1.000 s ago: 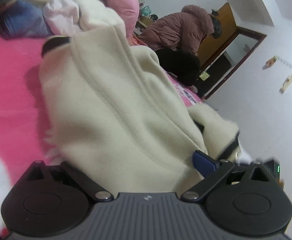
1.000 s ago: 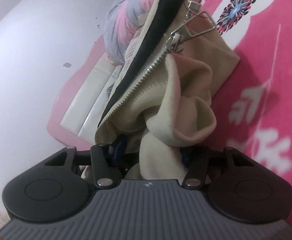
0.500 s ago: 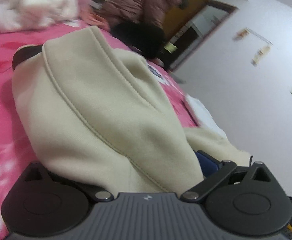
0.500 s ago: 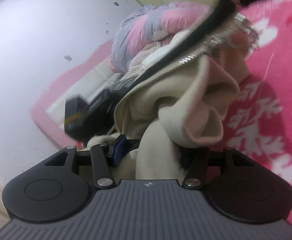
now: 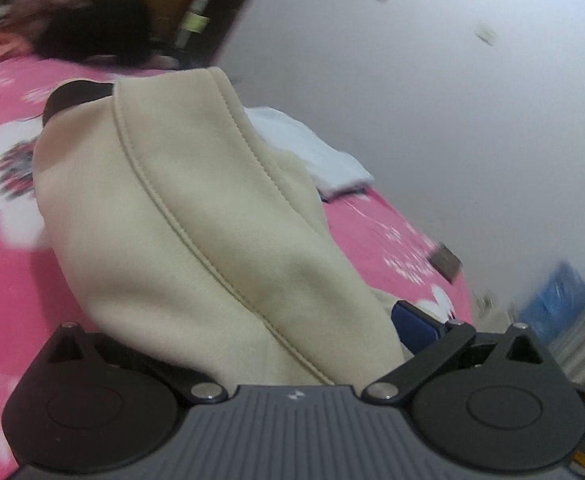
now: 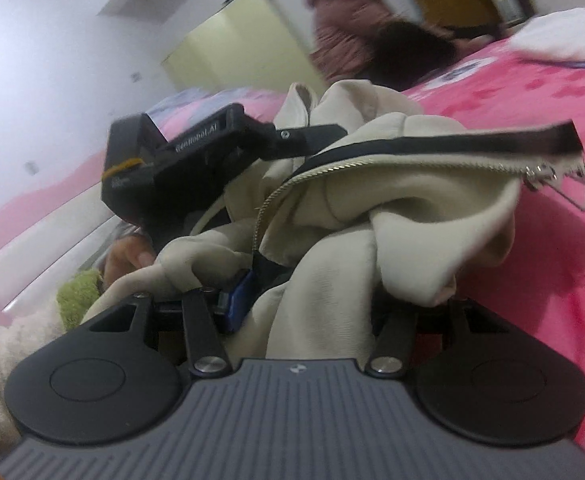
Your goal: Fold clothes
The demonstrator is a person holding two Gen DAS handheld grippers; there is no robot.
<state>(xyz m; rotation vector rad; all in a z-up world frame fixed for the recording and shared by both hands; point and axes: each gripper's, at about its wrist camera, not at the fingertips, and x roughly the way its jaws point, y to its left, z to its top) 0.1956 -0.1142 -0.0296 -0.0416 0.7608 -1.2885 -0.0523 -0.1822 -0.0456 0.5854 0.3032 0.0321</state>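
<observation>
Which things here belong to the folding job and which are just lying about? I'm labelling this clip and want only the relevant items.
Part of the job:
- cream fleece zip-up jacket, bunched in both grippers' jaws
- left gripper
- right gripper
- pink floral bedspread under it

Lying about:
- folded white cloth
- pink-and-grey duvet
- person in a mauve padded coat

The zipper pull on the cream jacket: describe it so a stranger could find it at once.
Start at the pink floral bedspread, then the bunched cream jacket lying on it, gripped by the right gripper. Follow its black-edged metal zipper to the far right end: the zipper pull is the only shiny wire loop dangling there.
</observation>
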